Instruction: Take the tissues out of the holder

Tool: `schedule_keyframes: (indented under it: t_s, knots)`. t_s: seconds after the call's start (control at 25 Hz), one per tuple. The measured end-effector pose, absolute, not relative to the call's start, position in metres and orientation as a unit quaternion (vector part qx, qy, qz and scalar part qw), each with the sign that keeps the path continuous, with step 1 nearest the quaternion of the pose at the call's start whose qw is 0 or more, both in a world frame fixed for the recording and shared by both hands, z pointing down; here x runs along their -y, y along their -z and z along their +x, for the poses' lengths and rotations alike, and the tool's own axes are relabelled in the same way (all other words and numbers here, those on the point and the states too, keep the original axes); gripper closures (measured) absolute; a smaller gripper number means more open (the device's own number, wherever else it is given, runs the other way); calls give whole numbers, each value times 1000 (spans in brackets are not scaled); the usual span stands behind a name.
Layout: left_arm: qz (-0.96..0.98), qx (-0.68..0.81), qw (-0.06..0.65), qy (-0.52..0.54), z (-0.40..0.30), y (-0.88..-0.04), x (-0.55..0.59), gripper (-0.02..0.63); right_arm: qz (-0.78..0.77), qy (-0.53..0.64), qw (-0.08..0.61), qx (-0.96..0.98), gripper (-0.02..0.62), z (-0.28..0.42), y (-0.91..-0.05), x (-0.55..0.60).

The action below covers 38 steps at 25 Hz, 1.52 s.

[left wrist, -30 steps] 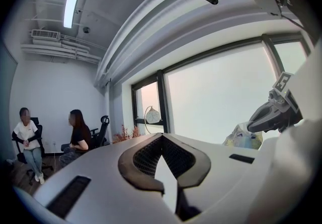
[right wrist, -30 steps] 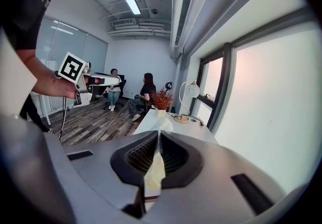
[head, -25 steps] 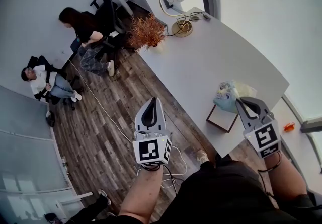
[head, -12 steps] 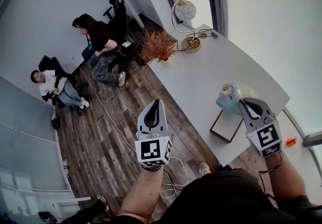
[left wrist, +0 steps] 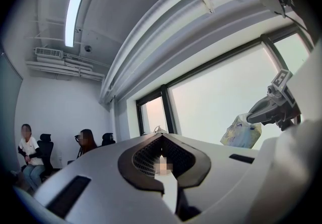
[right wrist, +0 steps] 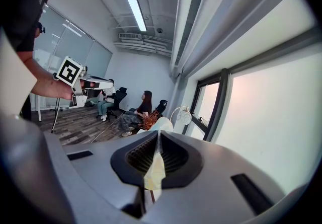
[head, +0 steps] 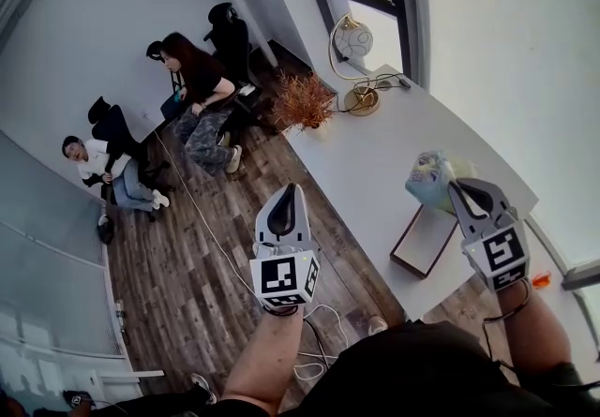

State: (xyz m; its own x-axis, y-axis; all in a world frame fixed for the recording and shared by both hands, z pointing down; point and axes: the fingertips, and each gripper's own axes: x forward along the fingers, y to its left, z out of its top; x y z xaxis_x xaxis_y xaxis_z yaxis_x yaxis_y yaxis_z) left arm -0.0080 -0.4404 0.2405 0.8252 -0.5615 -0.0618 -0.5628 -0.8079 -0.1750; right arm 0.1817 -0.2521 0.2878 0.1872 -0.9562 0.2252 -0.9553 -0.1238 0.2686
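A person's right gripper (head: 459, 190) holds a soft pack of tissues (head: 429, 177) above the near right corner of a smooth white surface (head: 375, 153). In the right gripper view the two grey ribbed jaws are pressed together on a thin, crinkled, yellowish fold of the pack's plastic wrapper (right wrist: 153, 167). The pack is pale blue-green with yellow patches. It is puffy and rumpled and hangs in the air off the gripper's tip, apart from the holder (head: 410, 268). The holder is a flat rectangular tray with a dark rim and a pale floor, and it lies on the surface near the near edge, below the pack.

The left gripper (head: 287, 195) is held out over the wood-plank floor (head: 216, 275), well away from the surface. Its jaws are closed together with nothing between them.

At the far corner of the surface stands a brass-coloured lamp with a round globe (head: 354, 38). Just past the surface's left edge is a bristly, rust-coloured dried plant (head: 302, 101). Two people sit on dark office chairs by the far wall (head: 197, 92).
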Motion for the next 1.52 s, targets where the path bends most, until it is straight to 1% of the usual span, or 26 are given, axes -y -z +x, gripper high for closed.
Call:
schedule_keyframes:
  t_s: [1.12,1.52]
  knots:
    - [-945,-308,106,-12,-16,-223,437,601,753,21,170,635,586,187,-270,253]
    - [-945,-308,109,-14,-8,-221,446,601,754,23,168,635,586,195,-269,263]
